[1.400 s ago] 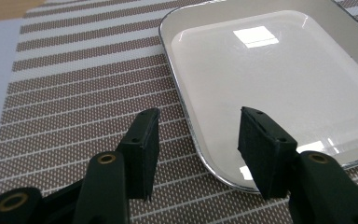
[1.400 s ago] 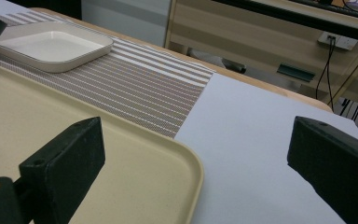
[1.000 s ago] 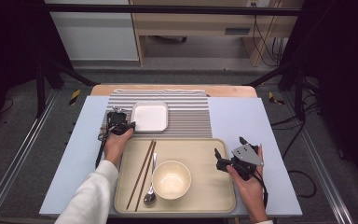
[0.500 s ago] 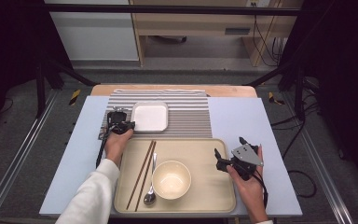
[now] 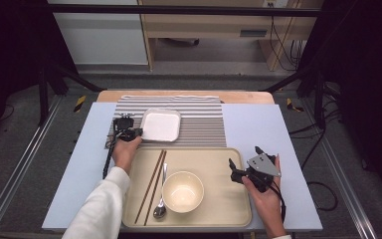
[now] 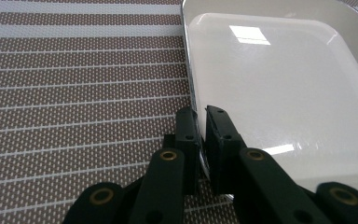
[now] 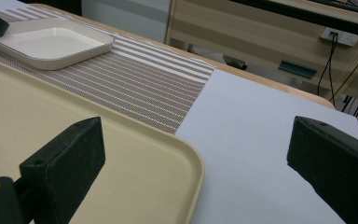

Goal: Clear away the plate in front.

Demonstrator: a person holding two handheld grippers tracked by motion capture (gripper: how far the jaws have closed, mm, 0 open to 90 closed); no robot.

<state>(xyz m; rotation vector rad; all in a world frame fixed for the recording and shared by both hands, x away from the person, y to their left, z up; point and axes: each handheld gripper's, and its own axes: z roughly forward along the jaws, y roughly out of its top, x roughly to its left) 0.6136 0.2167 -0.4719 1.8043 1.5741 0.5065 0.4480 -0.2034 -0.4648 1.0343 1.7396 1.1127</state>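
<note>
A white square plate (image 5: 161, 124) (image 6: 279, 84) lies on a striped placemat (image 5: 201, 119) (image 6: 74, 93). My left gripper (image 5: 137, 132) (image 6: 201, 116) is at the plate's left edge. Its jaws have just been closing and now pinch the rim, one pad outside and one inside. My right gripper (image 5: 244, 156) (image 7: 196, 154) hovers open with nothing between its fingers, above the right edge of a beige tray (image 5: 229, 209) (image 7: 121, 154). The plate (image 7: 51, 42) lies far off at that view's upper left.
On the tray are a cream bowl (image 5: 182, 190), a pair of brown chopsticks (image 5: 151, 184) and a metal spoon (image 5: 160, 204). A pale blue mat (image 5: 258, 129) (image 7: 261, 140) covers the table. The placemat (image 7: 144, 79) borders the tray's far side.
The left gripper's jaws have drawn together on the plate's rim. Both hands have stayed where they were.
</note>
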